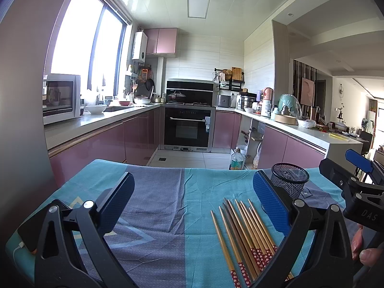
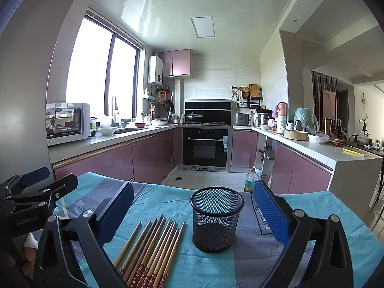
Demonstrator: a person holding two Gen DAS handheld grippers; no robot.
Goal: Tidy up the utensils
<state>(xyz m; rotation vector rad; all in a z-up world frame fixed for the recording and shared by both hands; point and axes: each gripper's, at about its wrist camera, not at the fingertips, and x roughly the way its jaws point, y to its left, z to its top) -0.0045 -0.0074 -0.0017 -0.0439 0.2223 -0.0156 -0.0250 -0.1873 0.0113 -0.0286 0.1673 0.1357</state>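
Note:
Several wooden chopsticks (image 1: 242, 235) with red flowered ends lie side by side on the blue cloth-covered table (image 1: 168, 192). An empty black mesh holder (image 2: 216, 218) stands upright just right of the chopsticks (image 2: 153, 249). In the left wrist view the holder (image 1: 289, 180) is partly hidden behind a blue finger. My left gripper (image 1: 192, 192) is open above the cloth, left of the chopsticks, nothing between its fingers. My right gripper (image 2: 194, 204) is open, hovering with the holder and chopstick tips between its fingers, touching neither. Each gripper shows at the edge of the other's view.
Beyond the table's far edge lies the kitchen floor, with a plastic bottle (image 2: 250, 180) standing on it. Pink cabinets and cluttered counters (image 2: 319, 148) run along both sides, with an oven (image 2: 206, 146) at the back. A person's fingers (image 1: 364, 249) hold the right gripper's handle.

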